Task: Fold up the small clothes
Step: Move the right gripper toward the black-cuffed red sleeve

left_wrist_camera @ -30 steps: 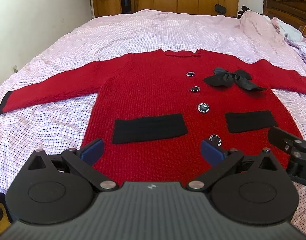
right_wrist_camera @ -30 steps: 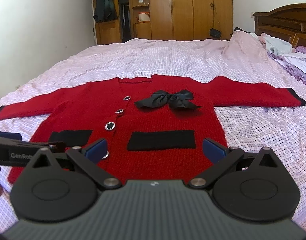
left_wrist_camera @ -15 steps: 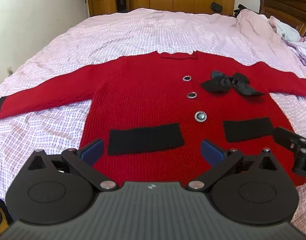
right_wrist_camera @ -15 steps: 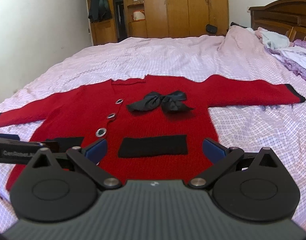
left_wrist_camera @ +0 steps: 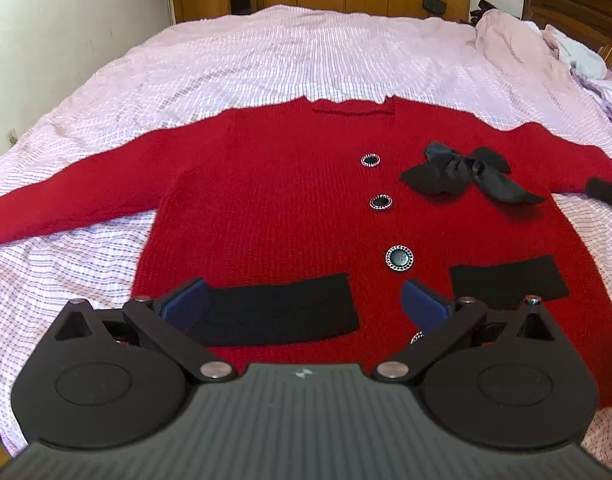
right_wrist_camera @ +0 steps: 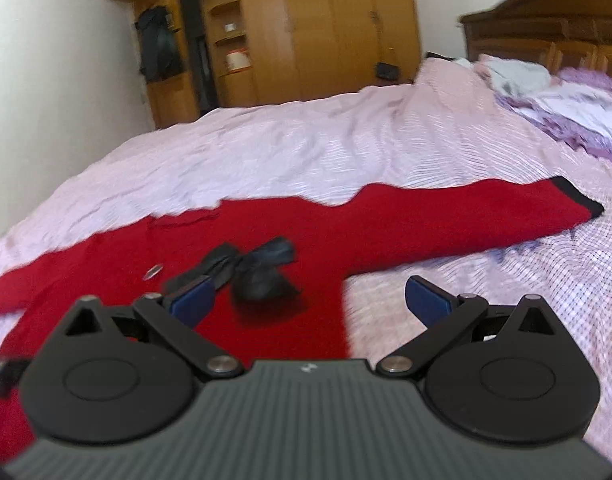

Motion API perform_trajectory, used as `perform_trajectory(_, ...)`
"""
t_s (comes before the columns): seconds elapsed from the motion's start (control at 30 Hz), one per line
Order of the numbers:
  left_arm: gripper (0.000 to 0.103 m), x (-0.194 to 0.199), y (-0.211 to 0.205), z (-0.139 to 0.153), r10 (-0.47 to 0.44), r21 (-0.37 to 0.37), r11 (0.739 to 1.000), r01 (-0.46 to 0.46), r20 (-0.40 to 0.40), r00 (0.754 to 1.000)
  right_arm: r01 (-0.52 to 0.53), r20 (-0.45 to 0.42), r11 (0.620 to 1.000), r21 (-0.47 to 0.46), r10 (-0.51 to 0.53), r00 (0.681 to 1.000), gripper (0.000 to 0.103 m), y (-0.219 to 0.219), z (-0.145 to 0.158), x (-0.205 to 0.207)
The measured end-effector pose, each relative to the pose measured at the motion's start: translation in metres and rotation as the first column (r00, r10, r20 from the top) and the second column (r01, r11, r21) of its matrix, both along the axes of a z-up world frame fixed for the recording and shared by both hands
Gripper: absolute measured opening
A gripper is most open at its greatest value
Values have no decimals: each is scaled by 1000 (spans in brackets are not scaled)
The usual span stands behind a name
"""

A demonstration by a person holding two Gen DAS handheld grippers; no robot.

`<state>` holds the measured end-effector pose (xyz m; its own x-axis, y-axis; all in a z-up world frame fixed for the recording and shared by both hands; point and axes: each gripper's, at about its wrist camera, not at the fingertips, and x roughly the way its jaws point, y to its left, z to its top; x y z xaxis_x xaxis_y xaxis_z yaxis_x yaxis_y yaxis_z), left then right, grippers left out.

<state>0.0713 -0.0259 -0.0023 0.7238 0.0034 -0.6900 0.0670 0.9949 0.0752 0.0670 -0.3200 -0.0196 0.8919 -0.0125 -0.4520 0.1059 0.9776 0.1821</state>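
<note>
Around you, the bed (left_wrist_camera: 306, 52) fills the room under a pink-checked sheet, with wooden wardrobes (right_wrist_camera: 314, 32) along the far wall at 12 o'clock and a dark headboard (right_wrist_camera: 546, 36) at 2 o'clock above heaped purple and white laundry (right_wrist_camera: 578, 108). Your red cardigan (left_wrist_camera: 273, 208) lies flat and face up on the sheet, sleeves spread wide, its black bow (left_wrist_camera: 470, 176) at 1 o'clock from the left camera and the two black pocket bands just ahead of your left gripper (left_wrist_camera: 303, 304). Its fingers stand apart over the hem, holding nothing. Your right gripper (right_wrist_camera: 310, 302) is likewise spread and empty. Compared with half a second ago, it has swung right and up toward the right sleeve, leaving its view blurred, while the left has edged closer over the pockets.
</note>
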Motion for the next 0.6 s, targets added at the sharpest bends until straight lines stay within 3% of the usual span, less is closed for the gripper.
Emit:
perform_trajectory(0.27, 103, 21, -6, -15, 42, -7, 999, -43, -66, 997, 107, -34, 994, 32, -106, 994, 103, -78, -15, 64)
perform_trajectory(0.5, 103, 36, -3, -34, 114, 3, 993, -114, -133, 985, 201, -132, 980, 3, -199, 971, 103, -137, -44, 113)
perform_trajectory(0.6, 103, 40, -2, -39, 124, -18, 992, -128, -147, 981, 244, -157, 969, 34, -236, 959, 103, -159, -54, 122)
